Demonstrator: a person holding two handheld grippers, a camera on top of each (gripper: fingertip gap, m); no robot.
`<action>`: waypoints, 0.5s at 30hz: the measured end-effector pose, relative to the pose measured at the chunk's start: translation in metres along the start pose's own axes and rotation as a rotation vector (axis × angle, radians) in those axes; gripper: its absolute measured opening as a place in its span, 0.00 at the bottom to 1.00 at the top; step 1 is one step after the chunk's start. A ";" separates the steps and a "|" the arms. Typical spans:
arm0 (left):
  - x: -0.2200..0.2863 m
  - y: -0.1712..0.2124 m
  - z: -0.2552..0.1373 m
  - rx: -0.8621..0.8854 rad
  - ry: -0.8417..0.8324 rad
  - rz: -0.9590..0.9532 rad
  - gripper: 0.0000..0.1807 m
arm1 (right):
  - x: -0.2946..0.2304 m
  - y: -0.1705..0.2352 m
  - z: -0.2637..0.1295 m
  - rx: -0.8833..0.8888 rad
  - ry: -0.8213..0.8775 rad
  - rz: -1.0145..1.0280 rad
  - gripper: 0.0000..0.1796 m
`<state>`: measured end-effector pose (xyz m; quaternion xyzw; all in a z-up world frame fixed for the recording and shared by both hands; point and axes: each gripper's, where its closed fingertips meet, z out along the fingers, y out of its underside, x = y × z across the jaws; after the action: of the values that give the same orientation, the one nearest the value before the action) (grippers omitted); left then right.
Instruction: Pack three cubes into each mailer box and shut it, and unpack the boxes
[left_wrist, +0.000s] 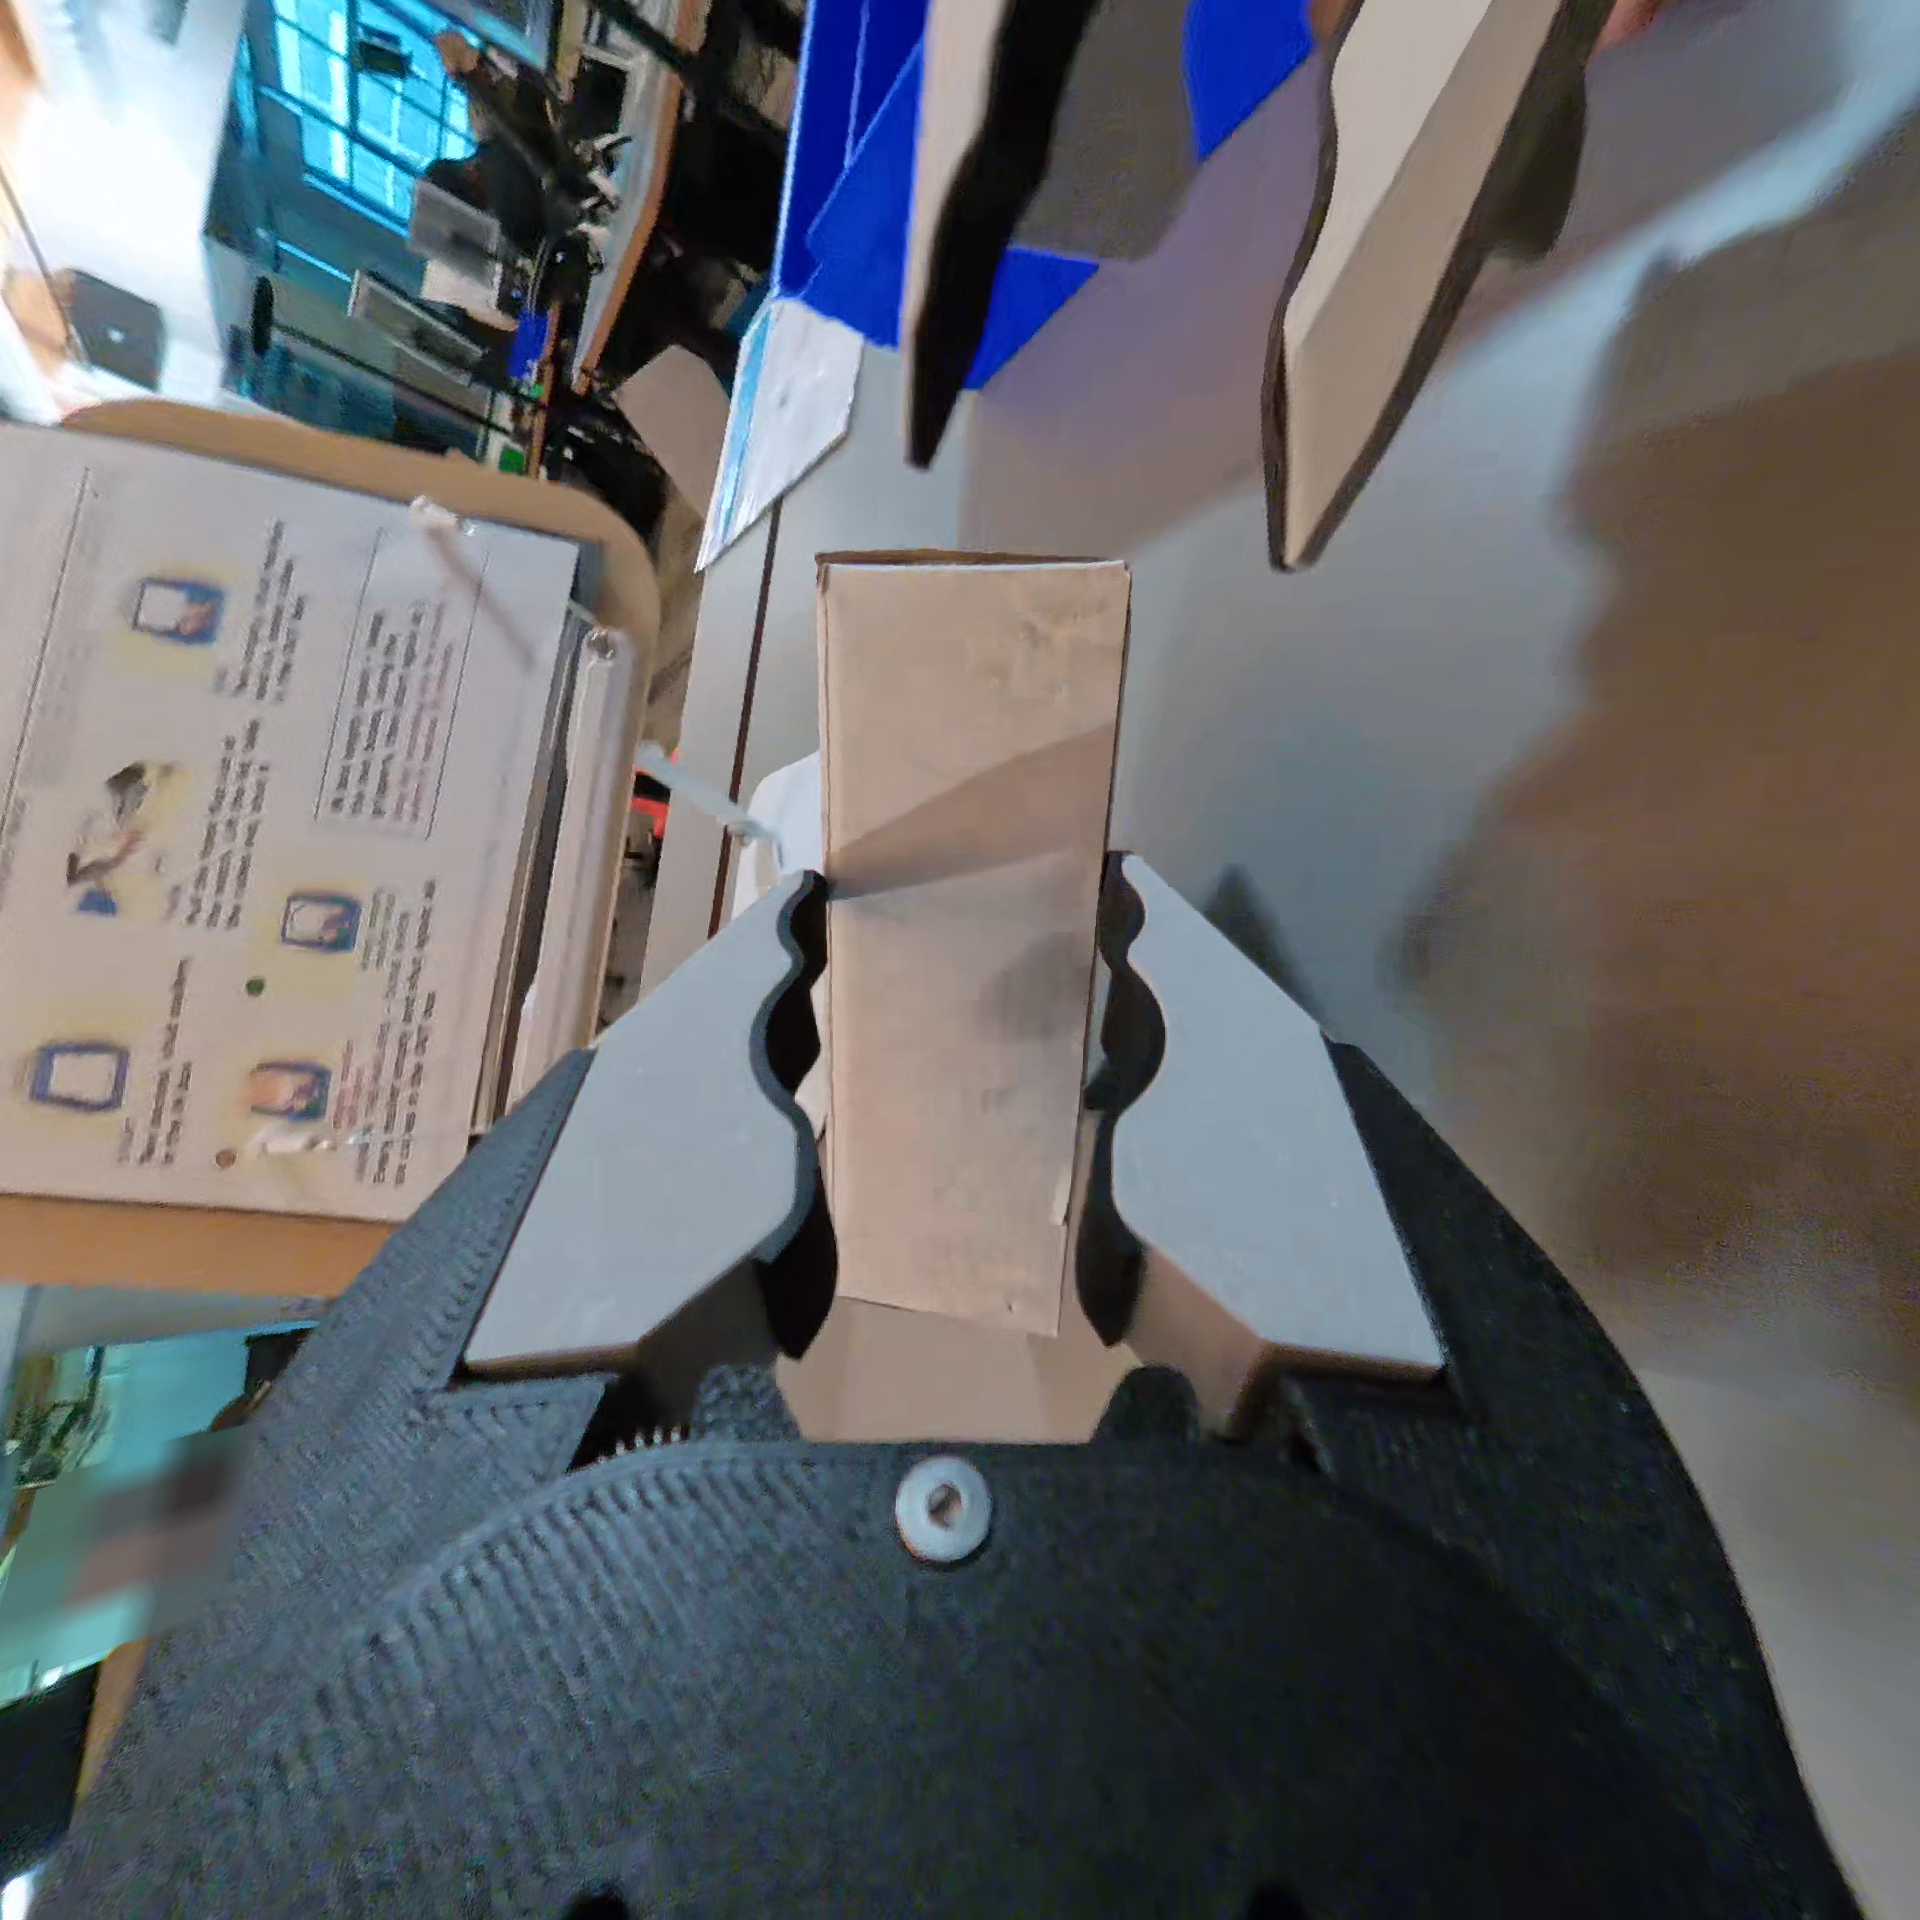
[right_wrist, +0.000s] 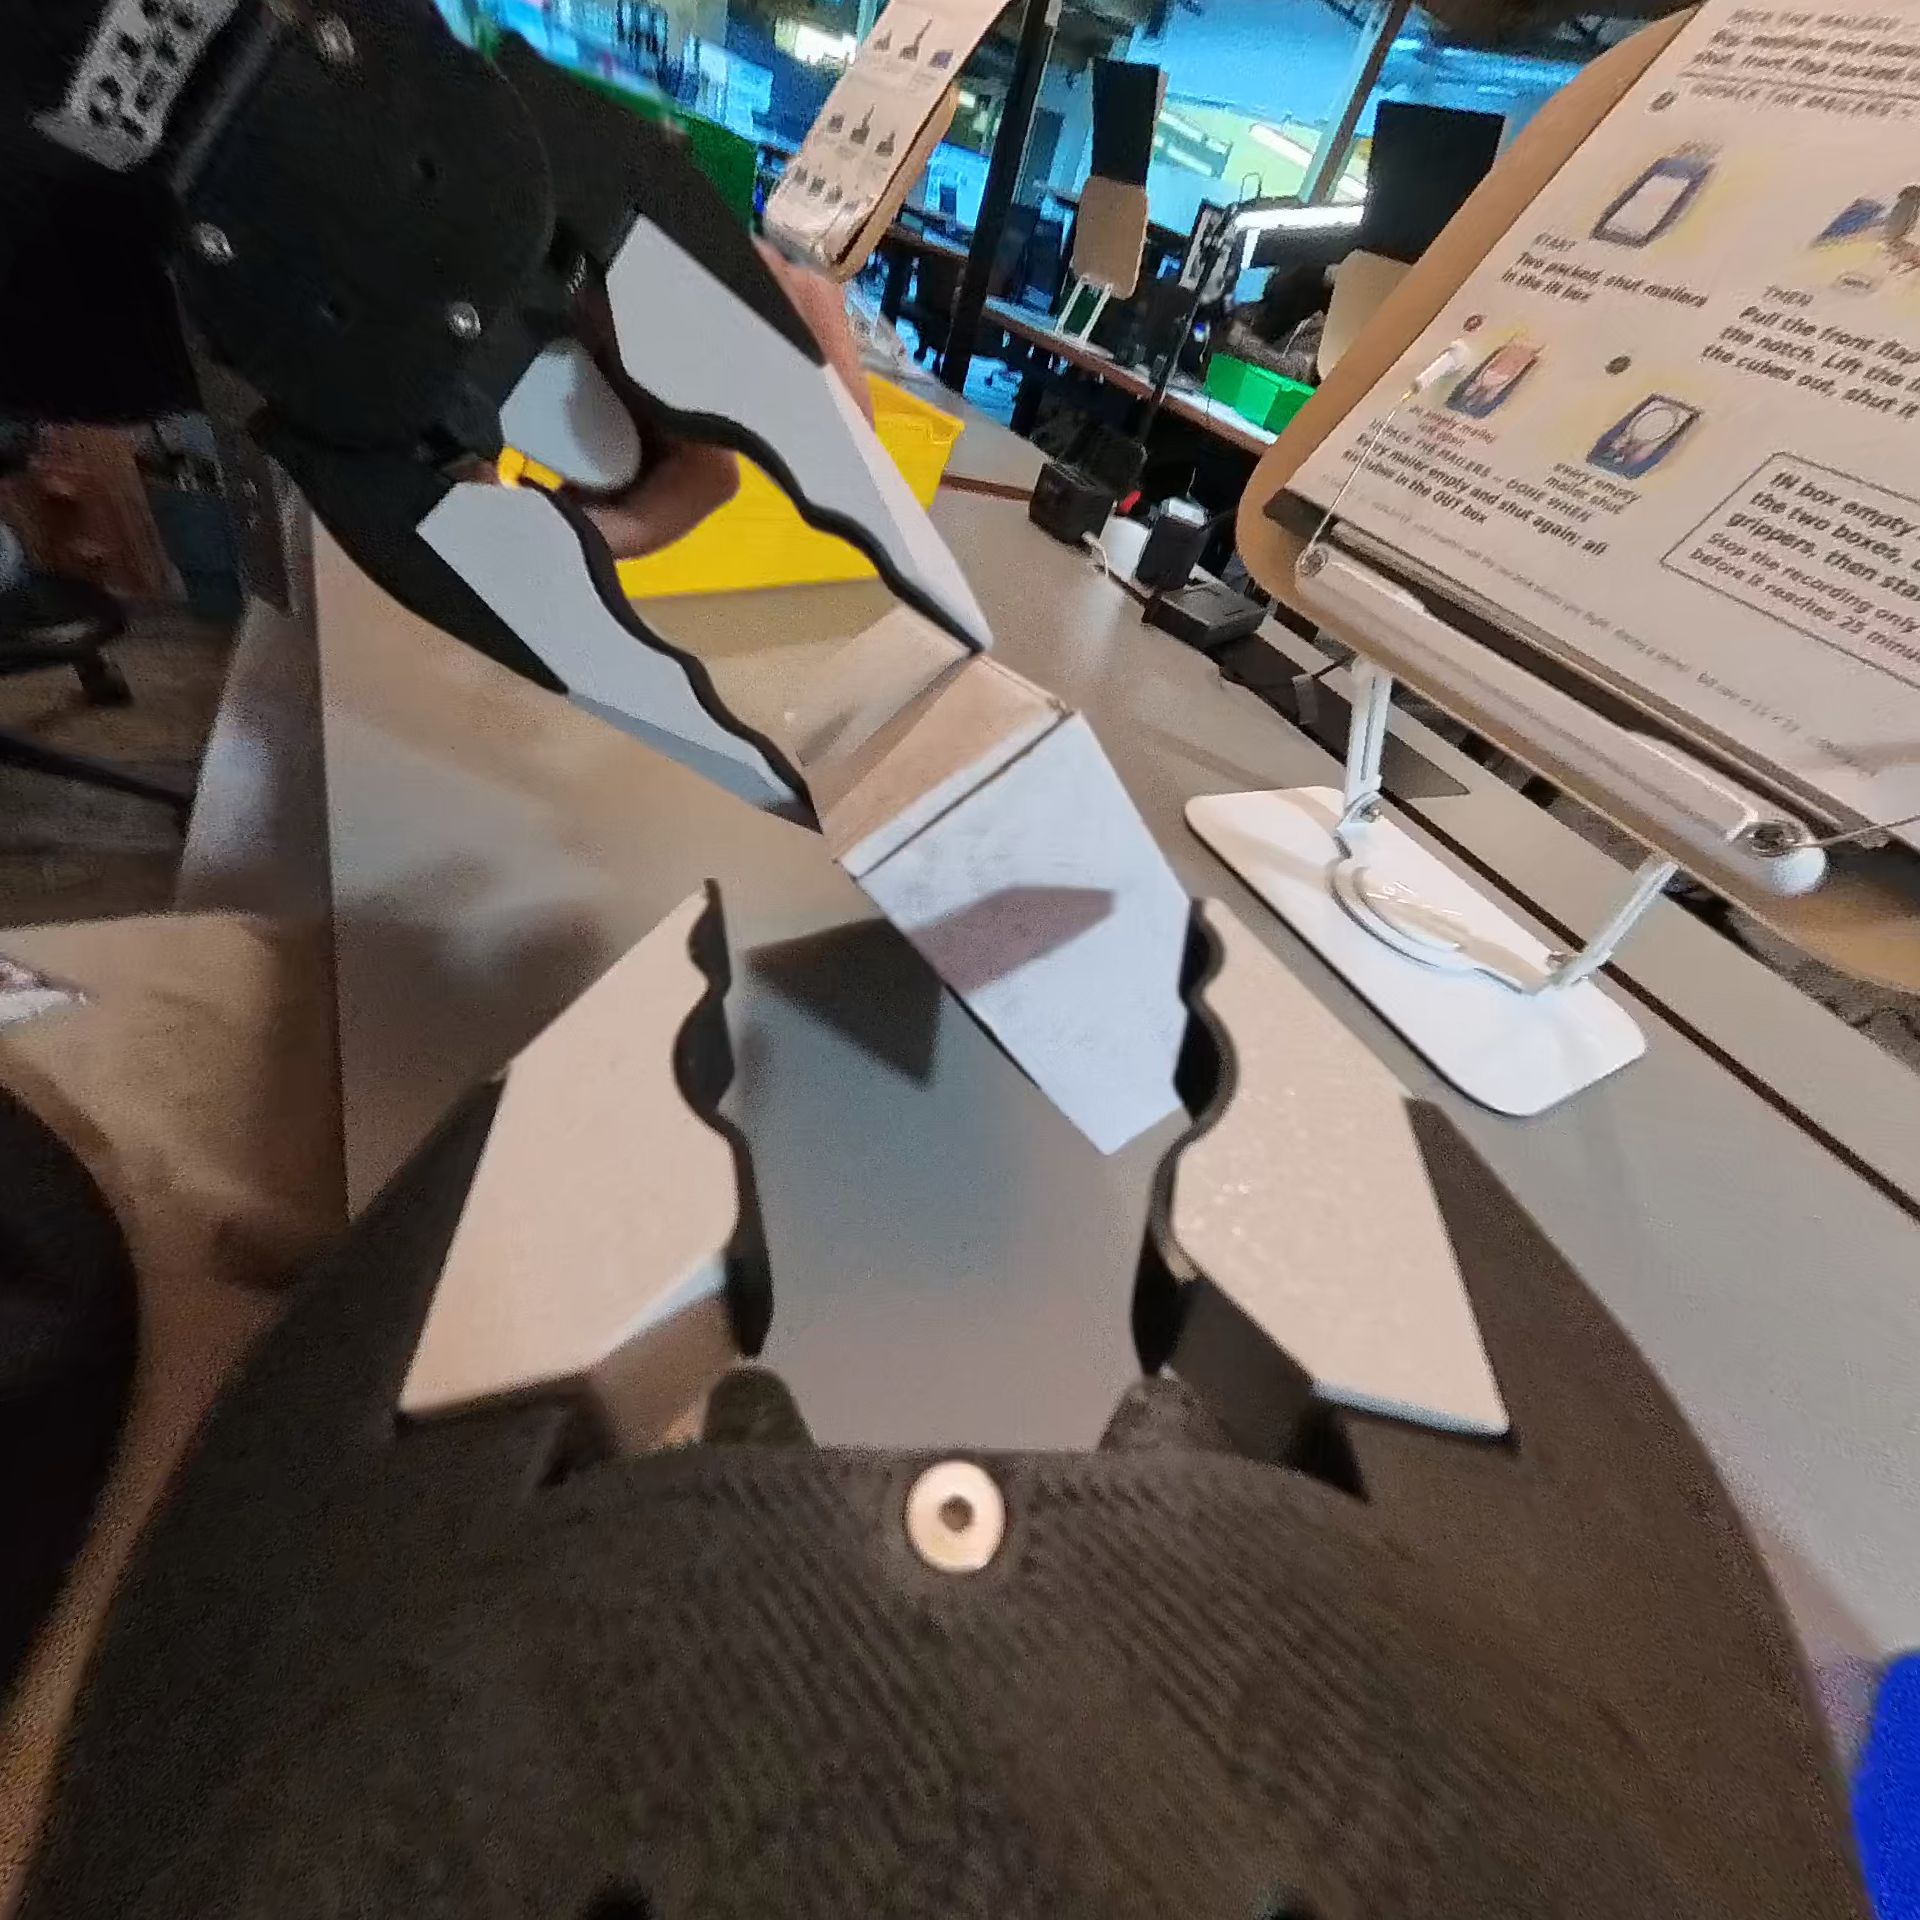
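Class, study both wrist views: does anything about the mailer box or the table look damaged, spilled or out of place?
Only the mailer box: it is off the table, pinched in the left hand-held gripper, tilted in the right view, with a dark smudge on its cardboard. Nothing looks spilled or torn.

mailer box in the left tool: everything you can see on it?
The mailer box is plain brown cardboard, long and narrow, shut, with scuffs and a dark smudge on its face. The left tool clamps it, one finger on each long side, and it sticks out past the fingertips. In the right wrist view it hangs tilted above the grey table, its far end inside the open right tool, close to one finger; contact unclear.
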<state>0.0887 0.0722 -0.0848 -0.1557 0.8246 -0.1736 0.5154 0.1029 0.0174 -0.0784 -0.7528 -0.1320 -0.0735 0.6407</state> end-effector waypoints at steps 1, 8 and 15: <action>0.004 -0.005 0.003 0.004 -0.004 0.018 0.29 | 0.000 0.005 -0.002 -0.027 -0.003 -0.027 0.51; 0.026 -0.030 0.013 0.042 0.051 0.070 0.29 | -0.001 0.026 -0.001 -0.152 0.022 -0.190 0.51; 0.028 -0.035 0.016 0.060 0.027 -0.024 0.37 | 0.006 0.043 -0.002 -0.254 0.080 -0.357 0.36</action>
<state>0.0937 0.0266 -0.0981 -0.1480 0.8239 -0.2065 0.5066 0.1213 0.0096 -0.1169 -0.7887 -0.2271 -0.2315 0.5223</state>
